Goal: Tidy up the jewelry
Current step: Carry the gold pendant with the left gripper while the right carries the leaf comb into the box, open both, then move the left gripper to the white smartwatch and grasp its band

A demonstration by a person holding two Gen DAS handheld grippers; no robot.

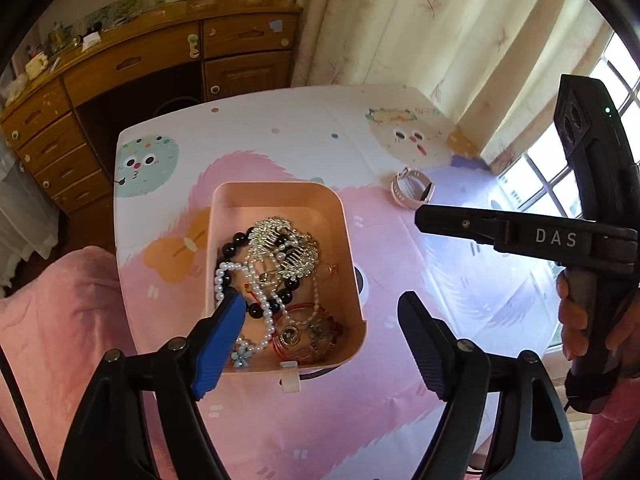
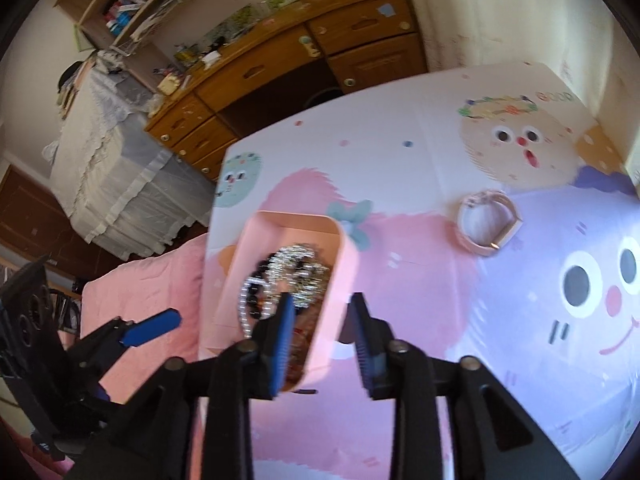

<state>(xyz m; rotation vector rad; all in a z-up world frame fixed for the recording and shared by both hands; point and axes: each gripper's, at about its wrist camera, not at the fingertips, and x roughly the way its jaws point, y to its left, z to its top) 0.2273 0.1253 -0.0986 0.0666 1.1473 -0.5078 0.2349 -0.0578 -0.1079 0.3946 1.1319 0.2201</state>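
nearest to me in the left wrist view, my left gripper (image 1: 320,340) had its two blue-padded fingers (image 1: 218,344) spread wide apart, holding nothing. the left pad overlapped the near left corner of a pink box (image 1: 354,276); i could not tell whether it touched anything inside.

the box sat open on a table (image 1: 280,140) covered in a pastel cartoon-monster print. inside it lay a tangled heap: a white pearl strand (image 1: 256,280), a string of black beads (image 1: 236,244), a silver comb (image 1: 286,248) set with pearls, red bangles (image 1: 296,346) and a small blue flower piece (image 1: 241,356) at the near edge.

in the right wrist view, my right gripper (image 2: 322,344) hovered with its fingers parted and empty, the left finger over the near end of the box (image 2: 348,268), the right one just beside its outer wall. that picture was blurred.

farther across the table, well apart from the box, a pale pink watch (image 1: 412,190) lay on its own, its band curled into a loop.

beyond the table stood a wooden desk (image 1: 168,56) with drawers, and floral curtains (image 1: 400,20) hung beside a bright window (image 1: 580,184).
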